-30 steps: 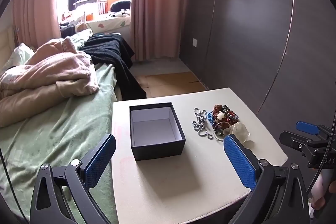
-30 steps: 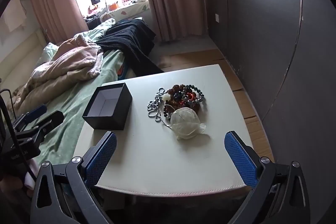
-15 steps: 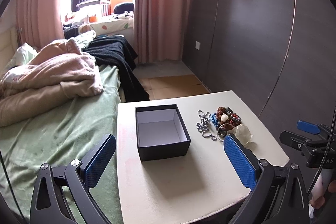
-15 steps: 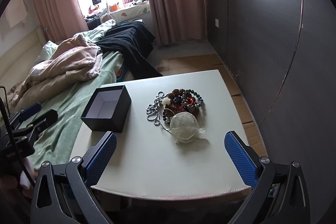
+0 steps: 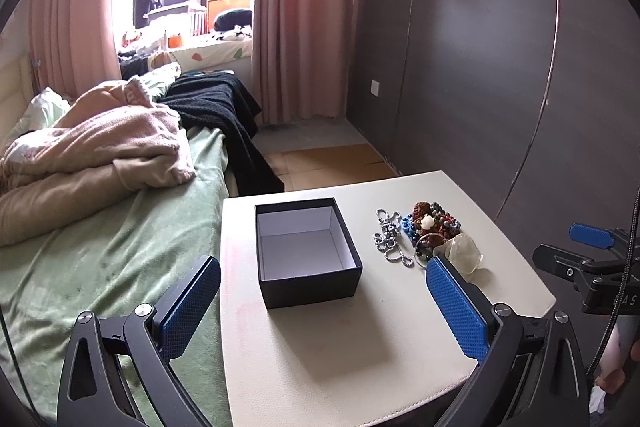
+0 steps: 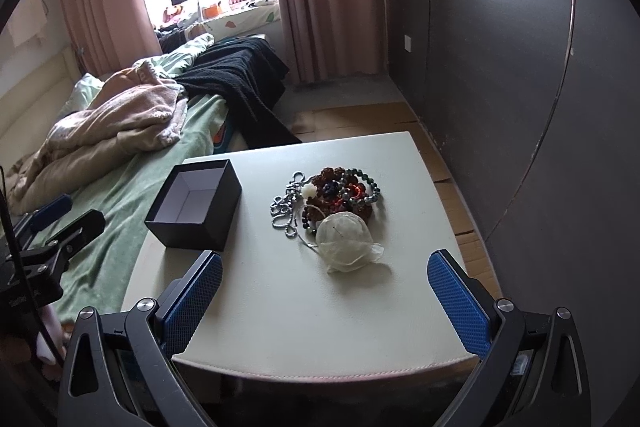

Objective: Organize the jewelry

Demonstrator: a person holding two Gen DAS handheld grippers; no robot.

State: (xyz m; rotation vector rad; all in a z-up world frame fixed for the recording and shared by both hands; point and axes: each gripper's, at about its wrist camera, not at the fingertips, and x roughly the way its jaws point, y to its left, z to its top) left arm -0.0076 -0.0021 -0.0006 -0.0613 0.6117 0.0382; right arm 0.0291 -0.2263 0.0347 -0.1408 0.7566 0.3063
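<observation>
An empty black box with a white inside [image 5: 306, 251] [image 6: 196, 207] stands open on a white table [image 5: 360, 347] [image 6: 320, 307]. To its right lies a heap of bead bracelets [image 5: 434, 223] [image 6: 344, 193], a silver ball chain [image 5: 388, 239] [image 6: 286, 205] and a crumpled clear plastic bag [image 5: 460, 253] [image 6: 346, 241]. My left gripper [image 5: 322, 303] is open and empty, before the box. My right gripper [image 6: 324, 299] is open and empty, before the bag; it also shows at the right edge of the left wrist view [image 5: 592, 251].
A bed with a green sheet [image 5: 100, 247] borders the table's left side, with a pink blanket [image 5: 100, 147] and a black throw [image 5: 216, 107]. A dark panelled wall [image 5: 480, 67] runs along the right. Cardboard covers the floor [image 5: 332, 163] beyond the table.
Both grippers have drawn back and risen a little from the table, so the box and jewelry sit slightly farther and more centred. Nothing on the table has moved.
</observation>
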